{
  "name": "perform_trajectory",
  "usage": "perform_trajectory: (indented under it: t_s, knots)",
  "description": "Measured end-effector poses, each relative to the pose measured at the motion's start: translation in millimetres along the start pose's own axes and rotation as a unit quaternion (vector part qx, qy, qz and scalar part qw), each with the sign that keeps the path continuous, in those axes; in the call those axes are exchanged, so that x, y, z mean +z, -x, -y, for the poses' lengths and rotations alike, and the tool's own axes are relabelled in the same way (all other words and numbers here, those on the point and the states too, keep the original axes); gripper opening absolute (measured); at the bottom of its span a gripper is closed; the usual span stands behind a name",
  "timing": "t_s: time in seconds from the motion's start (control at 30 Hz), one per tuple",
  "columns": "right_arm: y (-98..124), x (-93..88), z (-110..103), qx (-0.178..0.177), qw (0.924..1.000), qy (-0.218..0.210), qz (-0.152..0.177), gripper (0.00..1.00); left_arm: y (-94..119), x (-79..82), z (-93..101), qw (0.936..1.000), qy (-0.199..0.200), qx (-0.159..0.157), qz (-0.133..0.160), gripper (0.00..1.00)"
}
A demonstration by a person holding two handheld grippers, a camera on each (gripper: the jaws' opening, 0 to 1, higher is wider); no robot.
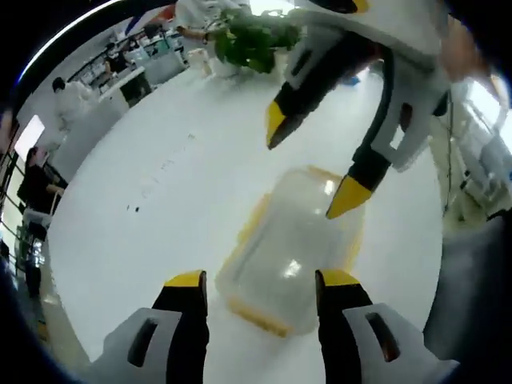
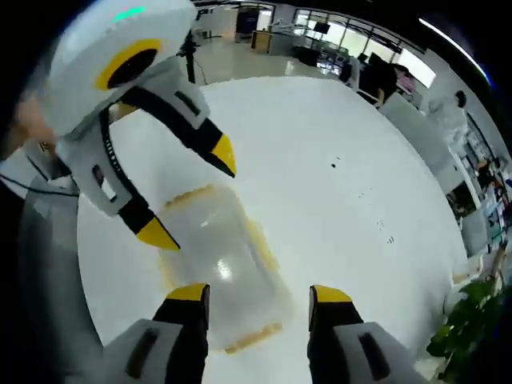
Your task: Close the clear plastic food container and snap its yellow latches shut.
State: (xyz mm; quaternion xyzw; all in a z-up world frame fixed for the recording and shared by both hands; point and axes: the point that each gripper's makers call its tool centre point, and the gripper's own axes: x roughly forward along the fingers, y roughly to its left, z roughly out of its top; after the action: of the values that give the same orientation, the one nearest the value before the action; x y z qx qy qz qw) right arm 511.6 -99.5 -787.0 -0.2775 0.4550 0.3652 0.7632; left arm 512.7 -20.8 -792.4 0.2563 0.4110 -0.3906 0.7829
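Centrally, one container (image 1: 292, 252), clear with its lid on and yellow latches (image 1: 254, 314) along the rim, lies flat on the white table (image 1: 160, 184), between the two grippers. Left gripper (image 1: 260, 290): jaws spread, empty, near end straddled, likely to steady it. Right gripper (image 2: 258, 300): jaws spread, empty, over the far end, seemingly poised to press a latch. Plant (image 1: 252, 40) at table edge.

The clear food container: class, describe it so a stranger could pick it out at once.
Start at the large round white table. Near its middle, between the two grippers' yellow-tipped fingers, lies the clear food container. It is a frosted rounded box with a yellow trim along its edges, the one see-through thing on the tabletop.
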Motion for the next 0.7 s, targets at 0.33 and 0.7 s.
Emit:
perform_trajectory:
  t_s: [0.33,0.7]
  knots:
    - [1.5,-10.2,-4.6,-0.039,0.9952,-0.090,-0.006,0.48,4.8,-14.1,-11.2,0.9966,0.049,0.056,-0.034,0.55]
    - [3.7,-18.2,-5.3,-0.032,0.9911,-0.127,0.020,0.48,9.8,-6.7,-12.6,0.9931,0.108,0.039,0.020,0.53]
